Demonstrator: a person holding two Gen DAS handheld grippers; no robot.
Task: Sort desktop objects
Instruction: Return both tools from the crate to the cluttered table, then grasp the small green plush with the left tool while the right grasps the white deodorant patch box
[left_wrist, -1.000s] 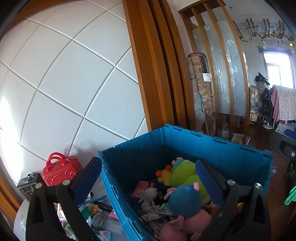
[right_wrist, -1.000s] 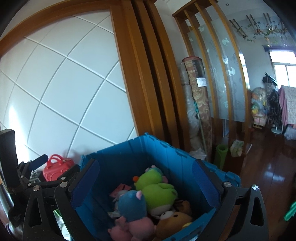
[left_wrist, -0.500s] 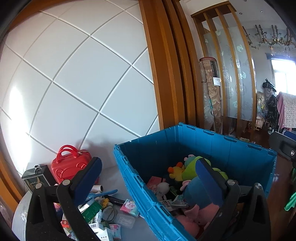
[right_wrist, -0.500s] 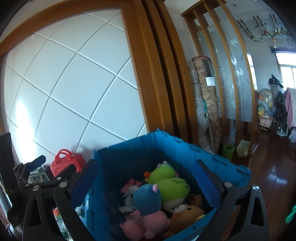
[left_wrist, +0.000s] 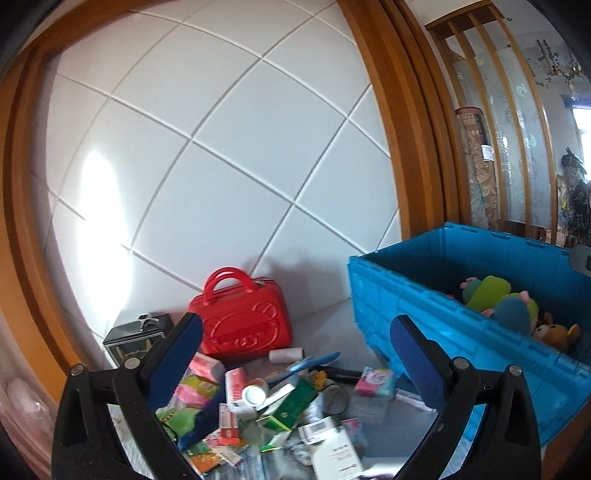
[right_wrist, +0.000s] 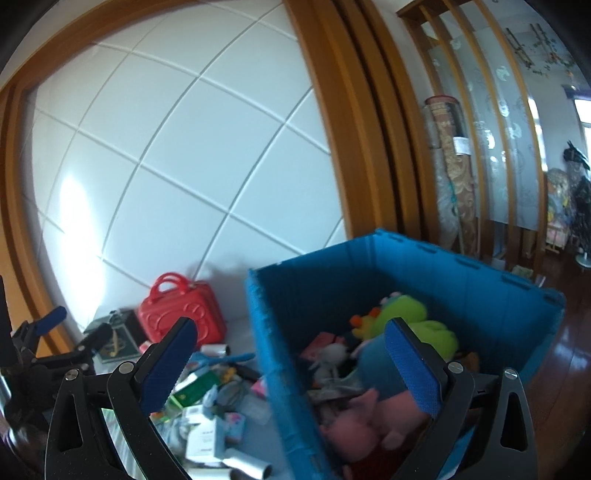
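My left tool (left_wrist: 295, 345) and right tool (right_wrist: 291, 349) were both spread wide, holding nothing. Small boxes and packets (left_wrist: 273, 410) lay heaped on the counter (left_wrist: 402, 424), near a red case (left_wrist: 242, 323). At right, the blue crate (right_wrist: 284, 354) held plush toys (right_wrist: 410, 325).

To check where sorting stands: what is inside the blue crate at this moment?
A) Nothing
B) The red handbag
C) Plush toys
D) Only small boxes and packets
C: the blue crate holds plush toys, green, blue and pink, while the red handbag stands outside it by the wall.
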